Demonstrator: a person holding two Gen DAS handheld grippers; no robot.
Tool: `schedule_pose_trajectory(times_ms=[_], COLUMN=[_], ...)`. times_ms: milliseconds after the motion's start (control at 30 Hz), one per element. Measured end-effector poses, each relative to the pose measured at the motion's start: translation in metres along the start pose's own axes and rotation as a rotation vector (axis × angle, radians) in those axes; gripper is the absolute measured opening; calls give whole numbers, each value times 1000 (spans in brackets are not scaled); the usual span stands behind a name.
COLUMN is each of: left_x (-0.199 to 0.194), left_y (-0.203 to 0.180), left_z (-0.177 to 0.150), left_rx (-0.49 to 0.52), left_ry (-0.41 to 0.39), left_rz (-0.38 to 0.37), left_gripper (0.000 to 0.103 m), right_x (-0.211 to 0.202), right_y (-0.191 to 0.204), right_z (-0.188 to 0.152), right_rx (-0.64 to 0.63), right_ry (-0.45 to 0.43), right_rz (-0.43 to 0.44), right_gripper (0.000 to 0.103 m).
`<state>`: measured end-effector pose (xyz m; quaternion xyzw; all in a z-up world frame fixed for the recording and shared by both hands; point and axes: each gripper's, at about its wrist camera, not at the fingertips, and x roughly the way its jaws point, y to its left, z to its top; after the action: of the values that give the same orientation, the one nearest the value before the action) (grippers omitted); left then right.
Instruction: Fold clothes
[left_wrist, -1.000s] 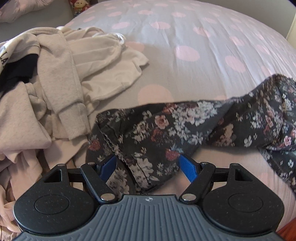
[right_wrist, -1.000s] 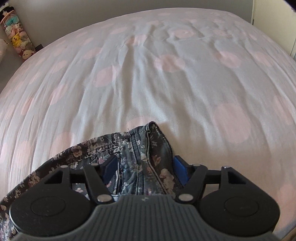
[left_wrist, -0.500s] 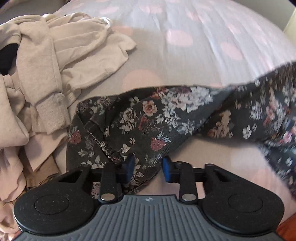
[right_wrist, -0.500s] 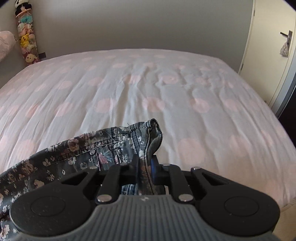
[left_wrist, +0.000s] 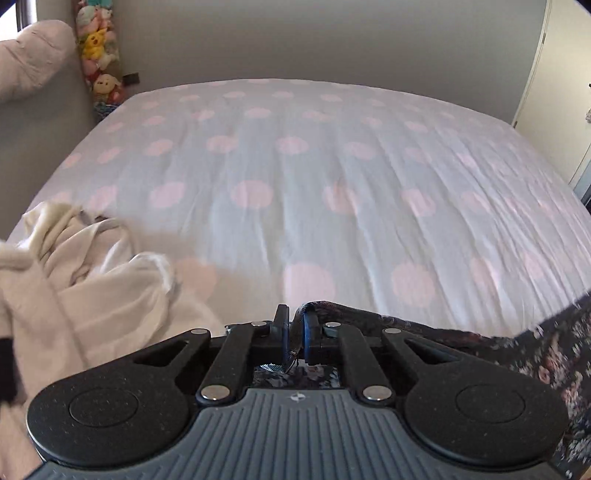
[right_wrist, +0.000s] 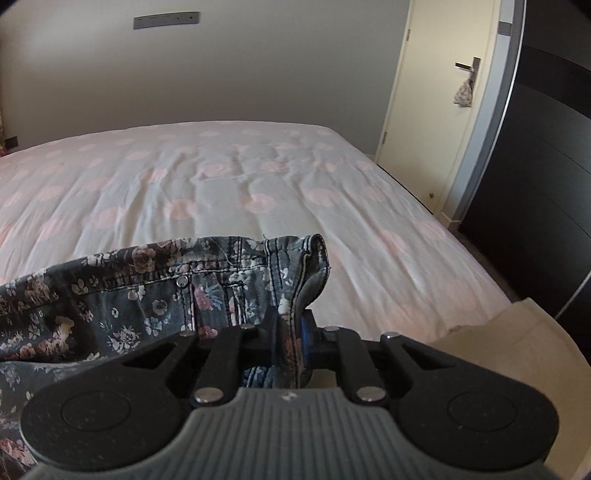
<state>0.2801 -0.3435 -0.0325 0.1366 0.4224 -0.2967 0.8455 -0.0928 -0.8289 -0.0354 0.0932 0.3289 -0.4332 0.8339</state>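
Dark floral denim trousers (right_wrist: 155, 295) are lifted above the bed between my two grippers. My right gripper (right_wrist: 288, 332) is shut on their waistband corner, near the rivet and pocket seams. My left gripper (left_wrist: 295, 325) is shut on the other end of the trousers (left_wrist: 535, 350), whose cloth stretches away to the right and hangs below the gripper body. Most of the trousers are hidden under the grippers.
The bed (left_wrist: 314, 184) has a white cover with pink dots. A pile of cream clothes (left_wrist: 85, 288) lies at its near left. Soft toys (left_wrist: 98, 66) stand by the far left wall. A door (right_wrist: 436, 110) and a dark wardrobe (right_wrist: 546, 184) are on the right.
Both grippers closed on the floral trousers and lifted them off the bed. Both views tilted up, so the far wall and door now show.
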Motion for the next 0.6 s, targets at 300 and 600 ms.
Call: schedule_pose_trajectory(times_ms=[300, 600], left_x=[44, 2], left_y=[-16, -23], left_z=[-1, -53], left_rx=[117, 190], left_ry=[91, 92], left_rz=[12, -101], left_gripper=[36, 60], right_x=[8, 9], right_y=[-22, -22], right_z=[-27, -34], right_rx=[60, 86], right_ry=[49, 54], right_rz=[-34, -24], right_gripper=[14, 14])
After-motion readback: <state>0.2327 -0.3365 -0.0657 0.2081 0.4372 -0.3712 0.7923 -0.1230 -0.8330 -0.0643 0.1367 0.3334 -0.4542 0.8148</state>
